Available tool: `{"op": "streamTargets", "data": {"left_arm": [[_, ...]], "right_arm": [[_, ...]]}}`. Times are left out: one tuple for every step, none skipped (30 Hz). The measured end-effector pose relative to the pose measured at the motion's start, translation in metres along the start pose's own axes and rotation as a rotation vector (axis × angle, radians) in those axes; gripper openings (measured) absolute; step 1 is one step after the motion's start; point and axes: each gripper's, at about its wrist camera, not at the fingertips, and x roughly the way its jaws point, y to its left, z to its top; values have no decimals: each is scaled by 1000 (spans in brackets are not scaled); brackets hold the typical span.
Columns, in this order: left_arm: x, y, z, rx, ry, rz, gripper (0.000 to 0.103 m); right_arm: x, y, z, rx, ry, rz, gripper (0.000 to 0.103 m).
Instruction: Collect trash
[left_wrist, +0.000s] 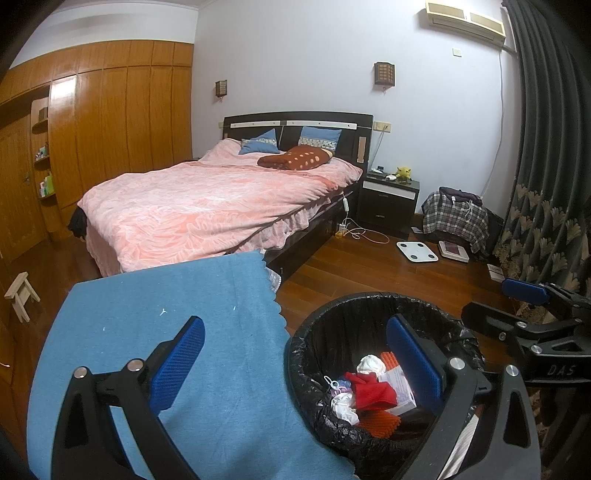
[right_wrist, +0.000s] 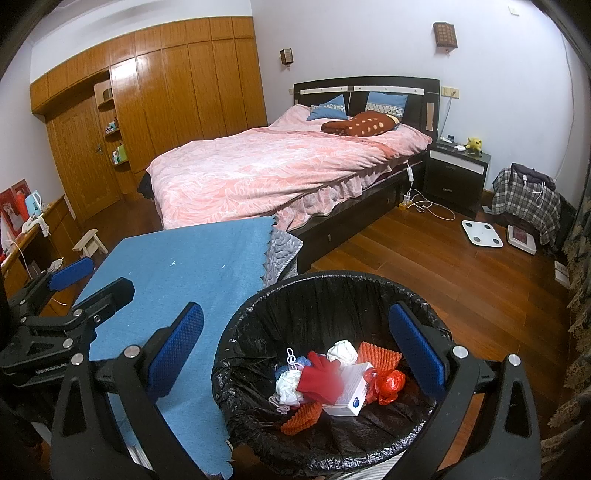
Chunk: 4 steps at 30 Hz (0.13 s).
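Observation:
A round trash bin with a black liner (left_wrist: 314, 332) (right_wrist: 332, 291) stands on the wood floor beside a table under a blue cloth (left_wrist: 166, 332) (right_wrist: 177, 280). In it lie a red glove (right_wrist: 317, 376), white crumpled paper (right_wrist: 341, 350), orange mesh (right_wrist: 380, 354), a white box (right_wrist: 351, 387) and a red plastic bag (right_wrist: 388, 382). My left gripper (left_wrist: 295, 369) is open and empty, one finger over the cloth, the other over the bin. My right gripper (right_wrist: 295, 354) is open and empty above the bin; it also shows in the left wrist view (left_wrist: 524, 291).
A bed with a pink cover (left_wrist: 207, 206) (right_wrist: 280, 166) stands behind the table. A dark nightstand (left_wrist: 391, 199), a white scale (left_wrist: 417, 251) and a chair with plaid clothes (left_wrist: 458, 218) stand by the far wall. Curtains (left_wrist: 546, 184) hang at right. A small stool (right_wrist: 90, 242) stands left.

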Motion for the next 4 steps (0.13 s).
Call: {"op": "streamTargets", "data": {"left_arm": [[0,1,0,-1,0,0,97],[0,1,0,-2,0,-1,97],[0,1,0,-2,1,-1,97],[0,1,0,0,0,0,97]], "right_arm": [[0,0,0,-1,-1,0,98],[0,0,0,-1,-1,-1,98],[0,0,0,-2,-1,-1,98],[0,0,0,-2,-1,-1,98]]}}
